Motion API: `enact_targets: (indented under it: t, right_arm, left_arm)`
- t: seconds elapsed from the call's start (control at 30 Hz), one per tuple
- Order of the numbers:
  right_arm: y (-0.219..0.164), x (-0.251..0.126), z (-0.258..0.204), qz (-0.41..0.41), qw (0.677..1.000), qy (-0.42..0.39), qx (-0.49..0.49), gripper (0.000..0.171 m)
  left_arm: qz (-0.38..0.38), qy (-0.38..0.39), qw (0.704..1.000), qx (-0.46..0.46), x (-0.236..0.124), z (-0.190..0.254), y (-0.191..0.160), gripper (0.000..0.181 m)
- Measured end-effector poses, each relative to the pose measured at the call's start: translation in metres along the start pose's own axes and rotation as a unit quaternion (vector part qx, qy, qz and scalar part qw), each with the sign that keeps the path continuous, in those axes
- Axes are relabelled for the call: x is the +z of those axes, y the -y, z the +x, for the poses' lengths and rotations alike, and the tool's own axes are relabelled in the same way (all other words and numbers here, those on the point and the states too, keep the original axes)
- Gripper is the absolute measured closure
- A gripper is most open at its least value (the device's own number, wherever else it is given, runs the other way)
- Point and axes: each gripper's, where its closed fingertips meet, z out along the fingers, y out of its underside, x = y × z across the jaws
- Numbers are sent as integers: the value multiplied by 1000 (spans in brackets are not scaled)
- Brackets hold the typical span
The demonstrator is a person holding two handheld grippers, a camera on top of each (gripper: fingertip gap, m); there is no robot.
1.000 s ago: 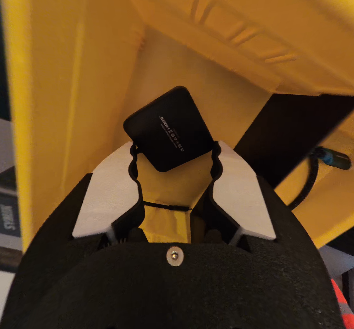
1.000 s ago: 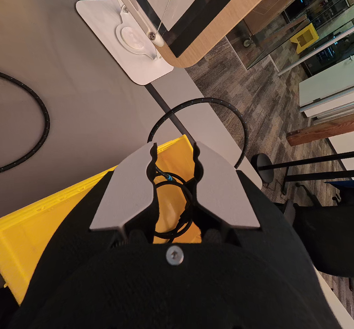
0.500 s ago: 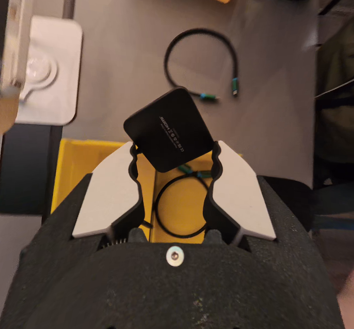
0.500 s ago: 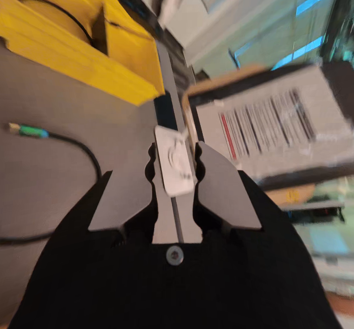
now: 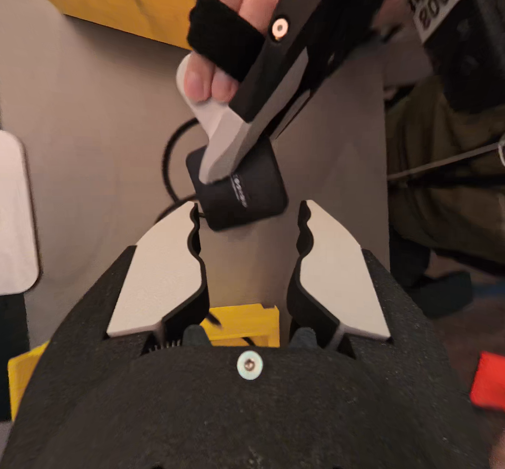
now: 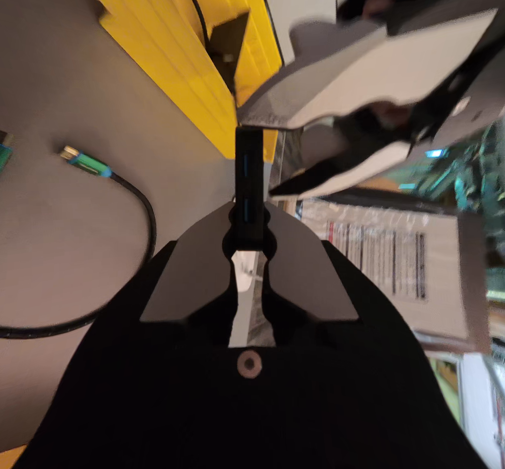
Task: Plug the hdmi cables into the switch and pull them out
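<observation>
The black HDMI switch [image 5: 246, 191] hangs above the grey table, just past my left gripper [image 5: 248, 204]. My left gripper is open; its left fingertip is close to the switch's corner and the right fingertip is apart from it. My right gripper [image 6: 249, 218] is shut on the thin edge of the switch [image 6: 249, 166], whose two blue ports face the camera. In the left wrist view it comes down from the upper right onto the switch, held by a hand [image 5: 218, 79]. A black HDMI cable with a green plug [image 6: 87, 165] lies on the table to the left.
A yellow bin [image 6: 175, 46] stands on the table behind the switch, and another yellow bin [image 5: 240, 324] lies under my left gripper. A white stand base [image 5: 13, 215] is at the left. A cardboard box [image 6: 382, 264] is at the right. A second green plug [image 6: 4, 150] shows at the left edge.
My left gripper held the switch and has now opened off it. My right gripper has swung in and shut on the switch's edge. Both views have moved out over the table.
</observation>
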Motion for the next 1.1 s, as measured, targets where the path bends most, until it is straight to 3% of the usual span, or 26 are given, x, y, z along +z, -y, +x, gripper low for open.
enact_targets:
  t: [0.13, 0.2, 0.3, 0.4, 0.53, 0.7, 0.8, 0.9, 1.1]
  right_arm:
    - [-77, 17, -3, -153, 987, 4, 40, 156]
    - [-95, 30, -17, -187, 978, 26, 88, 156]
    - [-90, 60, -56, -202, 972, 78, 95, 156]
    - [-78, 81, -89, -195, 969, 118, 90, 156]
    - [-58, 95, -116, -151, 960, 167, 166, 154]
    - [-46, 86, -107, -86, 950, 193, 228, 156]
    - [-37, 81, -95, -40, 945, 186, 268, 156]
    - [-38, 87, -101, -74, 939, 186, 281, 155]
    - [-30, 98, -124, -63, 914, 226, 330, 140]
  left_arm:
    - [95, 89, 989, -71, -30, -27, -1, 111]
    - [132, 102, 980, -108, -38, -22, -10, 118]
    - [155, 64, 976, -142, -13, 15, -28, 123]
    - [139, 112, 976, -126, 32, 42, -53, 127]
    - [146, 142, 966, -157, 74, 72, -74, 130]
    - [102, 195, 953, -209, 112, 58, -101, 130]
    - [113, 181, 952, -219, 129, 49, -93, 129]
    - [105, 142, 957, -230, 145, 41, -89, 122]
    - [119, 64, 962, -239, 162, 39, -83, 144]
